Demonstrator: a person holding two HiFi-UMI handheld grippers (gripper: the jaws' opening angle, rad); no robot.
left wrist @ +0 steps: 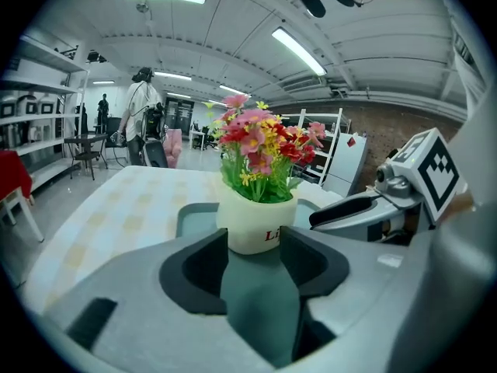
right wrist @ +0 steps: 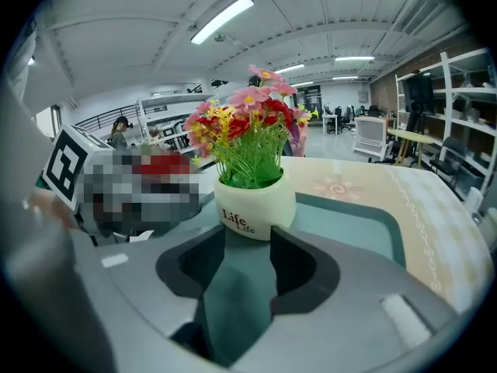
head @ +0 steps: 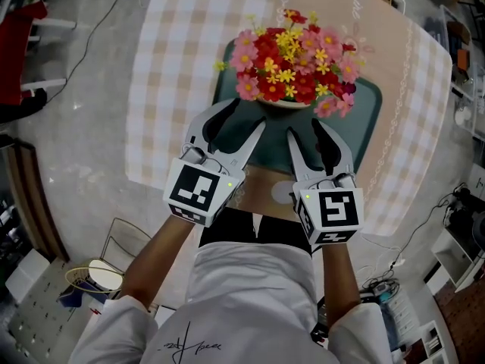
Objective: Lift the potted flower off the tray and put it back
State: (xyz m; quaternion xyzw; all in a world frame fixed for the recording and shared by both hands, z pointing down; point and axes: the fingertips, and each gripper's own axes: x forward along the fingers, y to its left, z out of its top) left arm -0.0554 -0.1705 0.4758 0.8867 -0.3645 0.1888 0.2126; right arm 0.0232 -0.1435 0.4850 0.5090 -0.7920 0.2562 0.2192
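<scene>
The potted flower (head: 292,63), red, pink and yellow blooms in a cream pot (left wrist: 252,225), stands upright on the dark green tray (head: 364,120). In the right gripper view the pot (right wrist: 252,207) shows the print "Life". My left gripper (head: 246,116) and my right gripper (head: 305,127) hover side by side over the tray's near half, both pointing at the pot. Each is open. In the left gripper view the left gripper (left wrist: 254,243) has its tips just short of the pot. The right gripper (right wrist: 247,243) stands the same way, with only the tray between its jaws.
The tray lies on a table with a beige checked cloth (head: 174,67). A red chair (head: 30,29) stands at the far left, a wire chair and a basket (head: 95,275) near my left elbow. Shelves and cables (head: 455,203) line the right. A person (left wrist: 144,111) stands far off.
</scene>
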